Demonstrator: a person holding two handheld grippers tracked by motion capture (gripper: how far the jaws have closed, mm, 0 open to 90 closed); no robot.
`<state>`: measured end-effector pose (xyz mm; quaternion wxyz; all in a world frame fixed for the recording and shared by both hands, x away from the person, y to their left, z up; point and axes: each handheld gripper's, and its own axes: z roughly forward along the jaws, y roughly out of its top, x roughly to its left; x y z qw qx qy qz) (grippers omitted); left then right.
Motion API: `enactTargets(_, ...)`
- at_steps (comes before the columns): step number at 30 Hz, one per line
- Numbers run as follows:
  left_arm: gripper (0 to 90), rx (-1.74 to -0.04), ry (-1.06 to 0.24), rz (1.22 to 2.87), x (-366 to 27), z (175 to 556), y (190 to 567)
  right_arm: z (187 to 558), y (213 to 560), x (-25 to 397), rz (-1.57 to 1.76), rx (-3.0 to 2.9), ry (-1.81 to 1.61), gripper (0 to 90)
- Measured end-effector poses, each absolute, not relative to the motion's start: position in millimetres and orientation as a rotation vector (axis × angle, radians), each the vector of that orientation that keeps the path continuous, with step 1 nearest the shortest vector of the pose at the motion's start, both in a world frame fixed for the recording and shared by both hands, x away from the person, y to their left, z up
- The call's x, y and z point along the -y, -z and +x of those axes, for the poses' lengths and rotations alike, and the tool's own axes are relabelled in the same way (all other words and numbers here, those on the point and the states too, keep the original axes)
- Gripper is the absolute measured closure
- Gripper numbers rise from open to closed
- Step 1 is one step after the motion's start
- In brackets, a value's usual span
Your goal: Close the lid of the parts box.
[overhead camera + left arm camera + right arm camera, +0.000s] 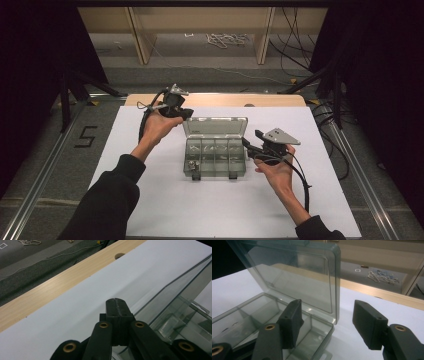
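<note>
The left tool (186, 113), jaws closed empty, sits just left of the upright lid (216, 126); the right tool (248, 145) gapes beside the box (215, 159).

A white sheet (165, 200) covers the pale wooden bench (215, 100), whose bare edge shows at 12 o'clock. Grey carpeted floor (45, 165) surrounds it, marked with a black "5" (86, 136) at 9 o'clock. Light wooden shelving (200, 30), black cables (295, 45) and a coiled white cord (227, 39) lie beyond; dark curtains (35, 60) flank both sides.

A lab: black curtains (35, 60), floor rails (40, 170), loose cables (295, 55).
</note>
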<state>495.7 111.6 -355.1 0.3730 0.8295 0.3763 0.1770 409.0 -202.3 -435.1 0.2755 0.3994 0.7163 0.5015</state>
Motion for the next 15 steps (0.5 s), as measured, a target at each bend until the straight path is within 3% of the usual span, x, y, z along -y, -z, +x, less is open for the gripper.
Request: enactTargets(15, 89.8, -0.852, -0.414, 2.124, -110, 455, 362, 380, 432, 212, 0.995, -1.963, -1.334, 39.2)
